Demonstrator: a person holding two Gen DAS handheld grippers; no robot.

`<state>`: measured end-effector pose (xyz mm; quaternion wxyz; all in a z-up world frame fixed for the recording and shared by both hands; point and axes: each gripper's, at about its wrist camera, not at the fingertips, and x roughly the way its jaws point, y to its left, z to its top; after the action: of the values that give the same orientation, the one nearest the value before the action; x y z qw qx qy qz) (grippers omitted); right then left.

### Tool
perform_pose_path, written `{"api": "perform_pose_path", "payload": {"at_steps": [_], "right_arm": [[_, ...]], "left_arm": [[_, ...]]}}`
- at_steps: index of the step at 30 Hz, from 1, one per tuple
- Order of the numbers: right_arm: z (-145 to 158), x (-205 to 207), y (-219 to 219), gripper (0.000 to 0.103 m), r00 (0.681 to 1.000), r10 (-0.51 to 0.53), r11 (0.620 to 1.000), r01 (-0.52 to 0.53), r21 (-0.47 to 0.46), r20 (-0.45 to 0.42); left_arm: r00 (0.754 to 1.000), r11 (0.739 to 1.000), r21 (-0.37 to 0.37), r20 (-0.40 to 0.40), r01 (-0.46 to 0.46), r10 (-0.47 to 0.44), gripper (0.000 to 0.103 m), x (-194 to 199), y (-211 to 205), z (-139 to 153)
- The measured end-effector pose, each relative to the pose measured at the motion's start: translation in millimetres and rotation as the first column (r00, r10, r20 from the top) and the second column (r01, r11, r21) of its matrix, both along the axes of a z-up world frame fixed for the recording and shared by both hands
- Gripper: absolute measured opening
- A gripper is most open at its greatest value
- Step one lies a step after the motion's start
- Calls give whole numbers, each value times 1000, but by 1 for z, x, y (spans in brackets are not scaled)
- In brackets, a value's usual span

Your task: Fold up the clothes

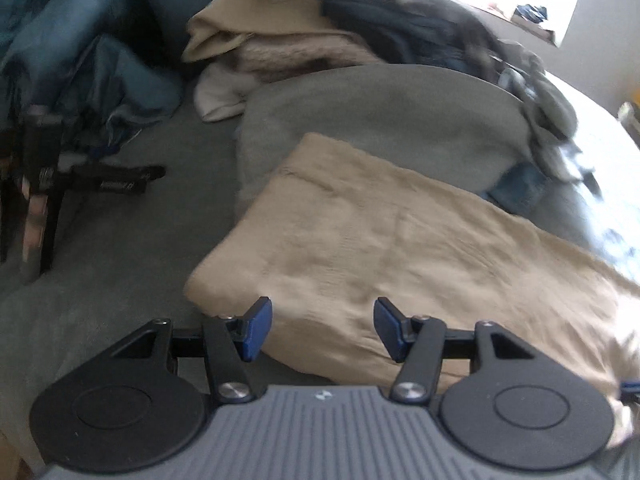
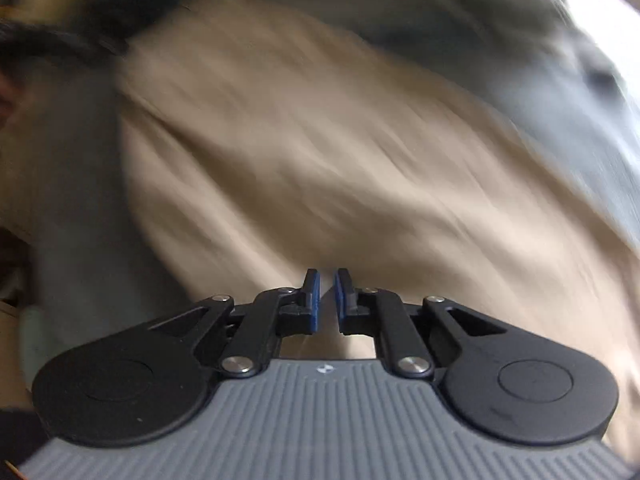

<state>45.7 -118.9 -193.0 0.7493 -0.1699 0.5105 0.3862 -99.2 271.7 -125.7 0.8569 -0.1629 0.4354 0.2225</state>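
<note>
A beige garment [image 1: 380,240] lies folded flat on the grey bedcover [image 1: 120,272], slanting from upper left to lower right. My left gripper [image 1: 322,308] hovers over its near left corner, open, with nothing between its blue pads [image 1: 256,330]. In the heavily blurred right wrist view the same beige garment [image 2: 320,140] fills the middle. My right gripper [image 2: 326,276] is just above it, its blue pads [image 2: 316,300] shut to a narrow slit. Beige cloth shows through the slit; I cannot tell whether any is pinched.
A grey cushion [image 1: 380,108] lies behind the garment. Further back are a heap of beige and white clothes [image 1: 260,36] and dark clothes [image 1: 400,12]. Blue clothes [image 1: 80,60] and a black stand [image 1: 60,184] sit at the left. A blue denim piece [image 1: 520,188] lies at the right.
</note>
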Motion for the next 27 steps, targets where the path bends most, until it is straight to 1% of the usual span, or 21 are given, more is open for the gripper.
{"api": "perform_pose_path", "payload": {"at_steps": [2,3,4,6,9,10,12,13,15,16,19,20,21,23,24,26,27], "right_arm": [[13,16,-22,7,990,-126,992,125,-19,-56],[22,21,-24,10,985,-167,985,165,-43,-49],[32,25,-19,10,984,-178,983,176,-50,-31],[48,28,7,10,990,-138,990,138,-8,0],[62,40,76,10,999,-27,992,21,121,44],[62,43,105,10,998,20,986,-28,164,53],[60,49,164,10,991,112,962,-128,243,77],[56,52,192,10,983,157,948,-178,263,100],[40,60,247,9,958,231,930,-268,252,168],[29,67,271,10,955,236,934,-274,231,178],[-5,80,327,8,975,188,951,-211,227,119],[-11,89,336,7,982,169,950,-184,253,80],[-11,99,339,5,989,144,946,-149,288,39],[-6,116,336,4,993,110,942,-93,323,-35],[-1,119,331,6,995,92,942,-76,327,-33],[17,115,313,8,998,45,951,-53,306,31],[27,111,300,10,999,41,948,-47,314,26]], "left_arm": [[999,999,-33,20,-43,44,57,-6,18,-6],[997,997,-49,31,-62,64,57,-11,26,-9],[996,995,-65,36,-75,77,57,-14,32,-11],[995,991,-92,32,-94,97,57,-17,45,-17],[994,987,-124,44,-98,104,57,-20,59,-22],[994,987,-127,44,-98,105,57,-20,61,-23],[993,984,-139,33,-109,114,58,-19,66,-28],[992,982,-148,28,-114,119,59,-18,68,-32],[991,978,-170,27,-121,127,60,-18,74,-39],[991,976,-181,30,-120,128,61,-18,77,-42],[990,969,-217,43,-120,132,63,-20,86,-50],[990,966,-229,48,-118,132,64,-20,89,-51],[990,965,-235,51,-115,130,64,-20,91,-52],[990,963,-246,58,-108,126,64,-21,95,-53],[990,962,-252,60,-109,128,64,-21,96,-53],[988,958,-264,65,-115,137,64,-24,96,-52],[987,956,-269,68,-120,143,63,-26,96,-50]]}}
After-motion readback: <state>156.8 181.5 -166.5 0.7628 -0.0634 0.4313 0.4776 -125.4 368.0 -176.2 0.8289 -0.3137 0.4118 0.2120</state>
